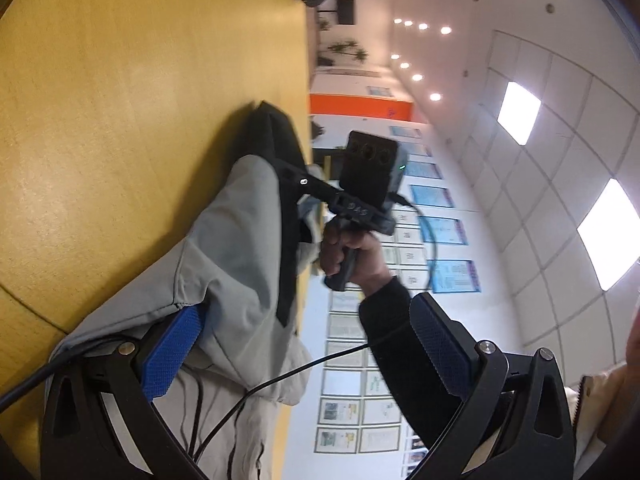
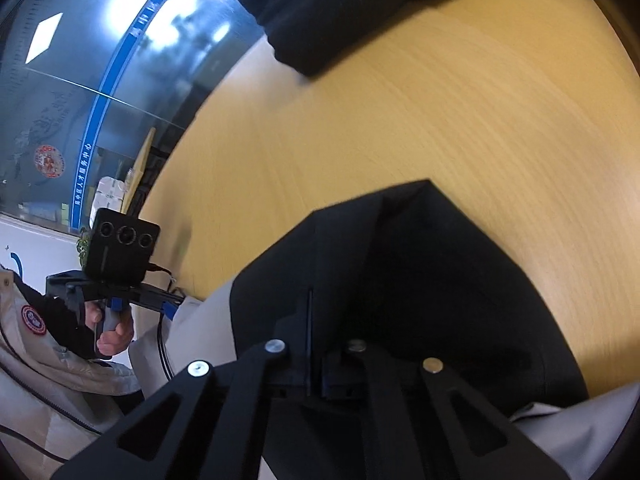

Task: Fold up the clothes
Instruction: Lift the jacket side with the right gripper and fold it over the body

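1. Grip state, left: the left hand-held gripper with blue ribbed pads (image 1: 312, 356) stands wide open. One pad (image 1: 172, 356) lies against the grey cloth; the other is clear of it, in the air. Nothing is pinched between them.
2. Grip state, right: the right hand-held gripper (image 2: 316, 384) has its jaws drawn close together on a black edge of the garment; the fingertips are largely buried in dark cloth, so the bite itself is judged, not plainly seen.
3. Task item: the grey-and-black fabric jacket (image 1: 236, 256) lies along the near edge of the pale yellow wooden table (image 1: 120, 100), partly draped over that edge.
4. Governing relation: the jacket's long axis runs from one gripper to the other. Seen from the left wrist, the right unit holds the far black end; the grey end lies at the left pad. The left gripper is nearer the grey end, the right nearer the black.
5. Beyond: a second dark folded garment (image 2: 340, 12) lies well apart, further up the table.
6. Stage: whether a fold is being opened or laid cannot be settled.
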Tool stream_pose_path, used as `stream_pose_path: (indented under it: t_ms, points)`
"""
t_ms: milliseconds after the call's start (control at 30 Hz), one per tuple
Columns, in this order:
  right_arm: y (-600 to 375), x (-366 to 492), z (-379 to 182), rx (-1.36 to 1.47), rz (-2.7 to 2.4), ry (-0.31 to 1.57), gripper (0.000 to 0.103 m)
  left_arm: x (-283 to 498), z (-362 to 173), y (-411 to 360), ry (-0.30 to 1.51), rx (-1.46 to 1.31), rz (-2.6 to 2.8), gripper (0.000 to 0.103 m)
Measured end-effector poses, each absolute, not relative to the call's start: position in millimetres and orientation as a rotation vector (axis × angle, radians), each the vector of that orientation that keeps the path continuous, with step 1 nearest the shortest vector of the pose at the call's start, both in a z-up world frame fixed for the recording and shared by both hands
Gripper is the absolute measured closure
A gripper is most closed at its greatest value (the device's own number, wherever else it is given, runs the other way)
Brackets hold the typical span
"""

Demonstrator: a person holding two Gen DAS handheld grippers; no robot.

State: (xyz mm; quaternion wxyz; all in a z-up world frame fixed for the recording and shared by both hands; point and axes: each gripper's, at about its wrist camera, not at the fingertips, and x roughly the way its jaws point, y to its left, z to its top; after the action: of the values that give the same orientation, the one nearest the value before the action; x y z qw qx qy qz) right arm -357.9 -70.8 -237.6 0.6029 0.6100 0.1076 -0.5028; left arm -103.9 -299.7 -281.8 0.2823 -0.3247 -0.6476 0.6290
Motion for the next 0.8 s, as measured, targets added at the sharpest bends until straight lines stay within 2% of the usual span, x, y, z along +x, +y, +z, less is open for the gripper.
stream_pose_path:
  t_ms: [67,100,133,167,200,233,533,567,600,633,667,800]
  points:
    - [-63,-360,-230,1.381,-1.181,0.218,0.101,-105,-283,-299,-1.701,-0.874,1.699,0.012]
    - [-60,-361,-226,1.368,-1.19,0.205,0.101,-106,-284,-300,-1.69,-0.884,1.706,0.026]
    - [-59,-362,-225,1.367,-1.197,0.203,0.101,-107,-285,-301,-1.682,-0.892,1.715,0.048]
    - [-58,-363,-223,1.367,-1.205,0.201,0.101,-108,-286,-301,-1.673,-0.907,1.725,0.062]
    - [-57,-363,-222,1.367,-1.212,0.199,0.101,-109,-287,-301,-1.663,-0.923,1.735,0.089]
    - [-56,-364,-220,1.366,-1.22,0.197,0.101,-109,-289,-301,-1.661,-0.938,1.739,0.099]
    - [-52,-367,-213,1.364,-1.271,0.177,0.101,-103,-291,-302,-1.702,-0.967,1.718,0.1]
    - [-53,-367,-215,1.364,-1.272,0.174,0.101,-101,-289,-302,-1.714,-0.967,1.714,0.095]
    - [-53,-367,-216,1.366,-1.272,0.173,0.101,-100,-288,-303,-1.729,-0.968,1.707,0.076]
    - [-54,-366,-217,1.367,-1.27,0.173,0.101,-98,-287,-304,-1.744,-0.968,1.701,0.049]
    - [-55,-365,-217,1.365,-1.267,0.176,0.101,-97,-285,-304,-1.759,-0.969,1.695,0.043]
    - [-57,-364,-218,1.363,-1.268,0.176,0.101,-97,-288,-307,-1.784,-0.941,1.696,0.044]
